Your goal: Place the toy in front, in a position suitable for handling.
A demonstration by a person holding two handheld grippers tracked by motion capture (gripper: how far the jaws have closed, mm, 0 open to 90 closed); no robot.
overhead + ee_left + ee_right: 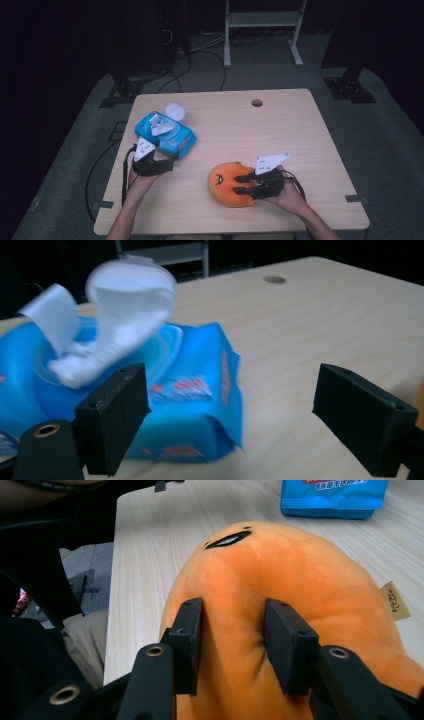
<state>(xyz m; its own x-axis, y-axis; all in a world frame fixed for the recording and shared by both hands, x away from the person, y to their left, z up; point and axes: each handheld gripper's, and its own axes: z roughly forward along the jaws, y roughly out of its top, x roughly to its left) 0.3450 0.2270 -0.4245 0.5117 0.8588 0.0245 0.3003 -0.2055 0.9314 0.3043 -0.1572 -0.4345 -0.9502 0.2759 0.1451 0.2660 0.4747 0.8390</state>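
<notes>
A blue pack of wet wipes (172, 137) (192, 405) lies at the table's left, its round white lid (175, 110) flipped back and a white wipe (160, 124) (125, 305) sticking up from the opening. My left gripper (167, 161) (230, 415) is just in front of the pack, jaws open wide and nothing between them. An orange plush toy (224, 181) (280, 565) with a small face lies near the front right. My right gripper (237, 184) (232, 630) comes at it from the right and pinches a fold of its body between the pads.
The light wooden table (280, 130) has a round cable hole (257, 103) (274, 279) near its far edge. A white metal frame (262, 22) stands on the floor behind, with cables around it. In the right gripper view the blue pack (332, 497) lies beyond the plush.
</notes>
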